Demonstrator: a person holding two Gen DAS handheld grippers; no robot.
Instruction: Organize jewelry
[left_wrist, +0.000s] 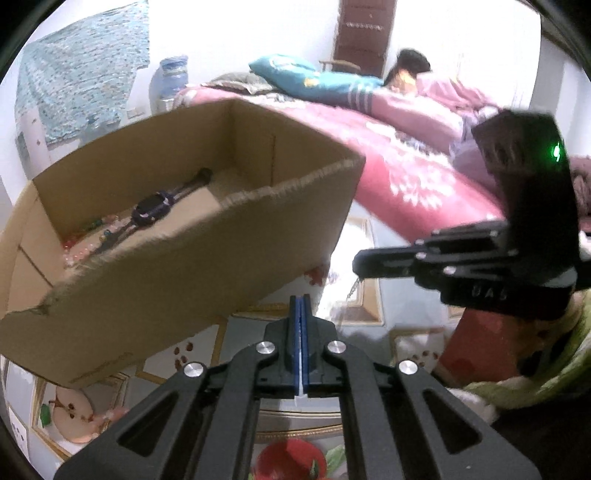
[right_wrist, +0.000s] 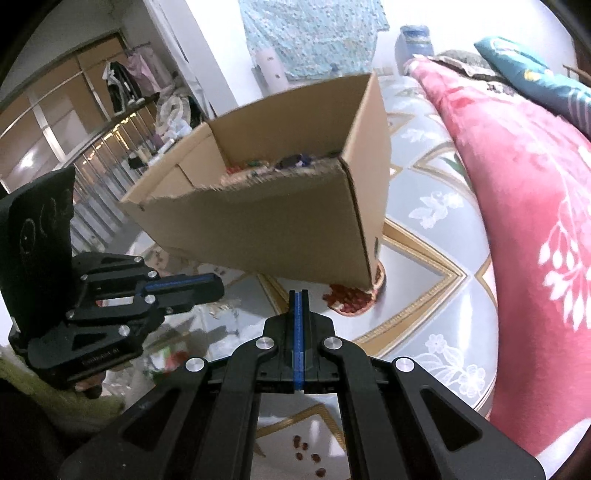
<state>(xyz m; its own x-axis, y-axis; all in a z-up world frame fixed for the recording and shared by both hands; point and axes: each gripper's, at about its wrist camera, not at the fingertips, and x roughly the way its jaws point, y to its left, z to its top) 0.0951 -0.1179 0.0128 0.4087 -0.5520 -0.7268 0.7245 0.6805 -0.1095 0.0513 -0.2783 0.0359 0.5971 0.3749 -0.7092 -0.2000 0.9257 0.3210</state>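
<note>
An open cardboard box (left_wrist: 184, 288) (right_wrist: 258, 229) stands on the patterned tabletop (right_wrist: 424, 258). Inside lie a dark blue watch (left_wrist: 151, 208) (right_wrist: 291, 160) and coloured beads (left_wrist: 79, 251) (right_wrist: 236, 168). My left gripper (left_wrist: 300, 304) (right_wrist: 219, 288) is shut just in front of the box's near wall, and I see nothing between its blue pads. My right gripper (right_wrist: 299, 295) (left_wrist: 360, 264) is shut to the right of the box. A thin silvery chain (left_wrist: 351, 293) hangs from its tip in the left wrist view.
A bed with a red floral blanket (left_wrist: 406, 177) (right_wrist: 535, 221) runs along the right, and a person (left_wrist: 424, 81) lies on it. The rounded table edge (right_wrist: 491, 332) meets the bed. A wardrobe (right_wrist: 55, 129) stands far left, a water bottle (left_wrist: 173, 77) behind the box.
</note>
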